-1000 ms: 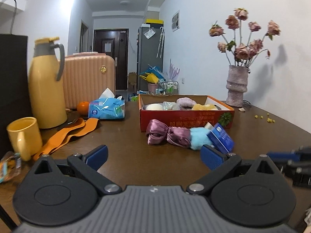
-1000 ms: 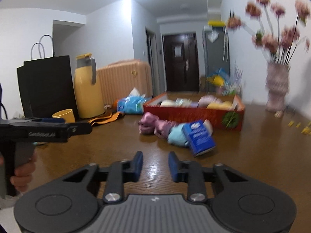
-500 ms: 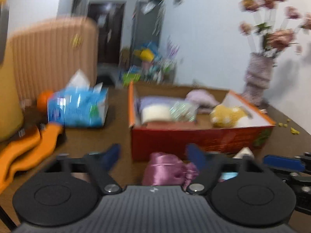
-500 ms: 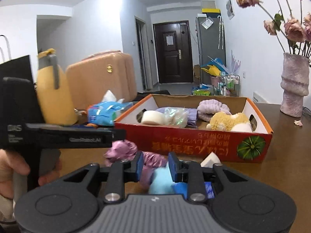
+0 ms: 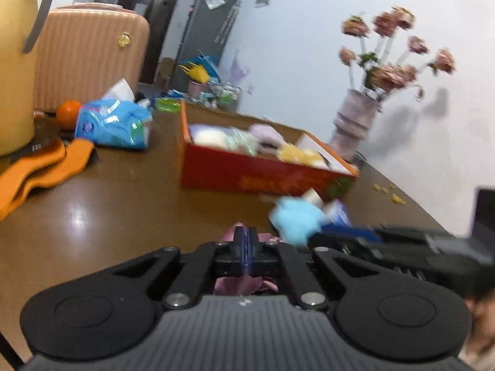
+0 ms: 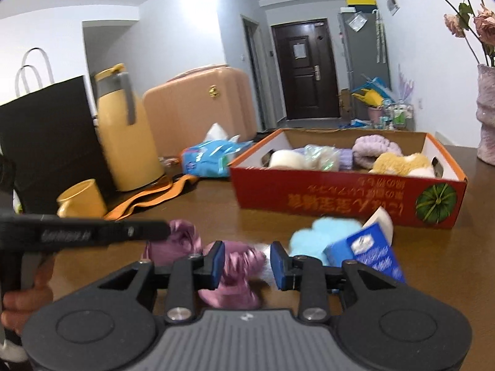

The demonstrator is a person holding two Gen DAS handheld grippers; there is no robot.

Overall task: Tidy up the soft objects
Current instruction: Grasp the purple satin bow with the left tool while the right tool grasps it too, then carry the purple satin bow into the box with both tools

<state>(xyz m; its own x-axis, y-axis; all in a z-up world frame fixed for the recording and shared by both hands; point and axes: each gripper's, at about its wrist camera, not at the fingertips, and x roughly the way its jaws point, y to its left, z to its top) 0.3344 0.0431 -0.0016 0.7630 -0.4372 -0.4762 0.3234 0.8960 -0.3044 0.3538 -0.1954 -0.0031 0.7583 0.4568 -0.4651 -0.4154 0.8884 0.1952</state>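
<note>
A pink satin scrunchie (image 6: 176,242) lies on the brown table before the red cardboard box (image 6: 346,199). My left gripper (image 5: 246,241) is shut on the scrunchie (image 5: 230,284); it shows in the right wrist view (image 6: 154,232) pinching the scrunchie's left end. My right gripper (image 6: 247,259) is open, its fingers astride the scrunchie's right part (image 6: 238,262). A light blue fluffy item (image 6: 321,236) and a blue packet (image 6: 368,255) lie beside it. The box holds several soft things, among them a purple plush (image 6: 376,150) and a yellow plush (image 6: 399,164).
On the left stand a yellow thermos (image 6: 126,133), a yellow mug (image 6: 82,199), a black paper bag (image 6: 46,142) and an orange strap (image 6: 154,196). A blue tissue pack (image 6: 210,157) and an orange (image 5: 68,109) lie behind. A vase with flowers (image 5: 355,123) stands at the right.
Both grippers moved forward and down to the scrunchie. My left gripper went from wide open to shut on it. My right gripper opened wider around its other end.
</note>
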